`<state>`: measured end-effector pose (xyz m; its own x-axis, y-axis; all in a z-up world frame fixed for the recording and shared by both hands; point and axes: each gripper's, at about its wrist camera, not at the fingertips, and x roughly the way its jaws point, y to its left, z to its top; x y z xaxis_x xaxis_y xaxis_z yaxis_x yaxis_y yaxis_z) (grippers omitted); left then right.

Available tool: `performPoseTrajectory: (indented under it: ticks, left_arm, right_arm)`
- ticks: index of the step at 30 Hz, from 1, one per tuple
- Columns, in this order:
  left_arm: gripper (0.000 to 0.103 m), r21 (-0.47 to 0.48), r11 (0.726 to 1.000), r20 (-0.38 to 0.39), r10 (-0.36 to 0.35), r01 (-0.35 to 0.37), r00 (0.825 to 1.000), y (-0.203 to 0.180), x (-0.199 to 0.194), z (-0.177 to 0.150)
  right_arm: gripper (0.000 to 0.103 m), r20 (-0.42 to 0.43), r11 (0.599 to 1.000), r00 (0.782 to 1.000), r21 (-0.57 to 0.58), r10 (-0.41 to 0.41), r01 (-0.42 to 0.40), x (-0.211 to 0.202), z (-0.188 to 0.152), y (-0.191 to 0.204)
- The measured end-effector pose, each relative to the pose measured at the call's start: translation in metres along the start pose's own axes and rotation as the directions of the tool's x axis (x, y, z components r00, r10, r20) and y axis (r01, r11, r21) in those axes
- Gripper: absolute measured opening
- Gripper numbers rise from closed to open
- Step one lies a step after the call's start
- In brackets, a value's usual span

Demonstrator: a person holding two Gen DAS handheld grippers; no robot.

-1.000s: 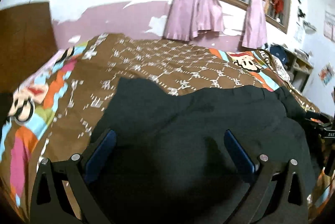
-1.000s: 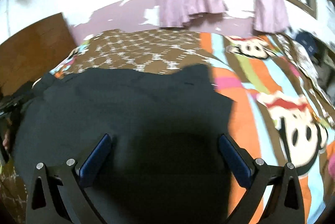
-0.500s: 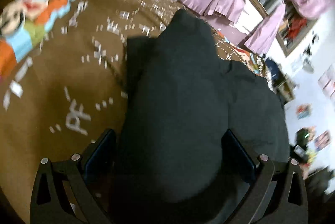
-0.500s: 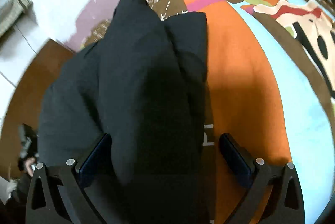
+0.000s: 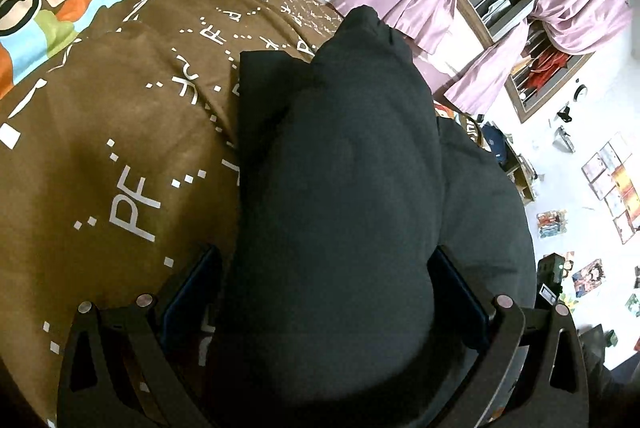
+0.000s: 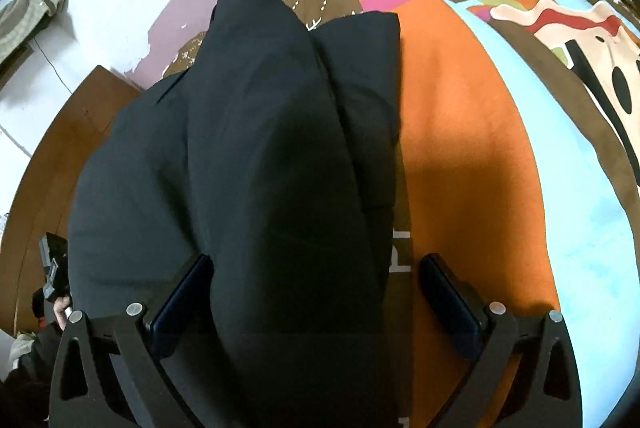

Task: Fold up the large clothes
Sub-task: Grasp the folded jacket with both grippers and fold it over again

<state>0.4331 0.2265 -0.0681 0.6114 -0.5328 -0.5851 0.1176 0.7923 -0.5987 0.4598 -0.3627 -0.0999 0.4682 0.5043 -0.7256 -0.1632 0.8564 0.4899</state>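
Two grippers, left gripper [image 5: 324, 292] and right gripper [image 6: 312, 288], each with jaws spread around bunched black garment [image 5: 340, 168] on the bed [image 5: 120, 132], apparently not clamping. Best bet: close firmly, lift both evenly, carry the fold flat.

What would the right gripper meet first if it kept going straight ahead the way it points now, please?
The right gripper would meet the black garment first: a raised fold already lies between its open fingers and fills the line ahead. Beyond it lies the bedspread; the depth is unclear.
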Motion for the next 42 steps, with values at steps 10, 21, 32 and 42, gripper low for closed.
performPoseTrajectory:
  ticks: [10, 21, 32, 42]
  left_arm:
    - [0.102, -0.030, 0.999, -0.025, -0.037, 0.036, 0.999, 0.004, 0.005, 0.004]
    - [0.102, -0.091, 0.996, -0.048, 0.005, -0.009, 0.999, -0.005, 0.005, 0.011]
    - [0.076, -0.127, 0.992, -0.010, 0.004, -0.006, 1.000, -0.016, 0.003, 0.007]
    - [0.026, -0.062, 0.998, 0.088, 0.019, -0.014, 0.996, -0.051, -0.021, 0.001]
  right_arm:
    - [0.103, -0.006, 0.994, 1.000, 0.107, 0.005, -0.005, 0.001, 0.002, -0.001]
    - [0.093, 0.062, 0.988, 0.998, 0.151, 0.006, -0.015, -0.009, -0.019, 0.016]
    - [0.066, 0.074, 0.971, 0.994, 0.220, 0.075, -0.089, -0.017, -0.023, 0.013]
    - [0.017, 0.164, 0.976, 0.978, 0.154, 0.127, -0.152, -0.051, -0.016, 0.038]
